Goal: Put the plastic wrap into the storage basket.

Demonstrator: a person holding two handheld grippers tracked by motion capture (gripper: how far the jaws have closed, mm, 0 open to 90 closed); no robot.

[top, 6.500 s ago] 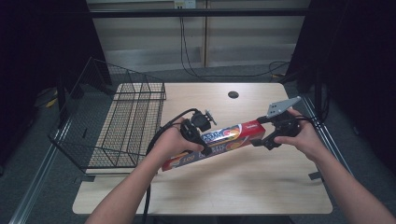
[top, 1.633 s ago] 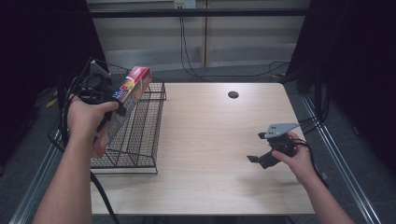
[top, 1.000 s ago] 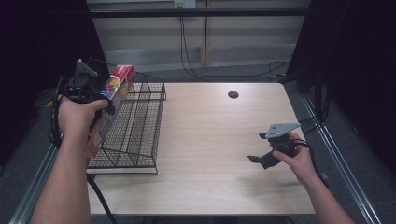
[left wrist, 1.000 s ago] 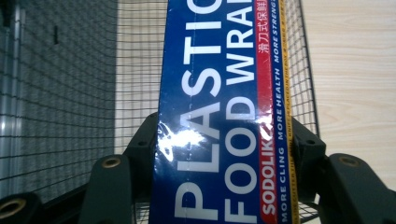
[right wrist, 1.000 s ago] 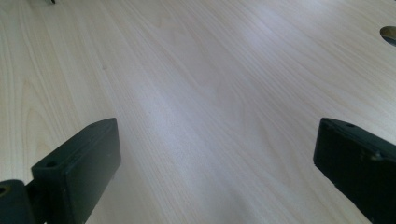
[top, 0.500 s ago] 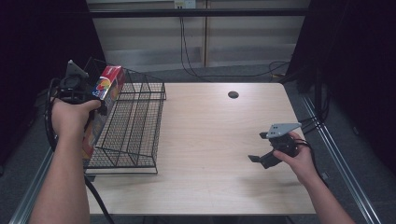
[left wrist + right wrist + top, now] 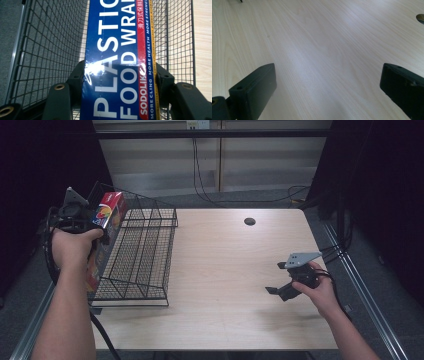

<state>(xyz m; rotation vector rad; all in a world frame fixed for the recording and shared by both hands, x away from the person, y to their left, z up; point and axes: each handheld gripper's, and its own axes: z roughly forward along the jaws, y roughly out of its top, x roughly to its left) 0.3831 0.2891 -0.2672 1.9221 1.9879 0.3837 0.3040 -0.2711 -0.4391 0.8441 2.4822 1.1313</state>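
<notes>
While the left gripper (image 7: pixel 97 227) is clamped on the plastic food wrap box (image 7: pixel 117 60) at the wire basket's (image 7: pixel 150 215) left wall, lower it slowly inside before releasing; the right gripper (image 7: pixel 327 87) rests with jaws apart.

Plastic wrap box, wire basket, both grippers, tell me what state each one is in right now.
Plastic wrap box: clamped in the left gripper, held on end, lower end down inside the basket at its left side.
Wire basket: upright on the table's left edge, open at the top.
Left gripper: shut on the box.
Right gripper: jaws wide apart, nothing between them, low over bare table.
</notes>
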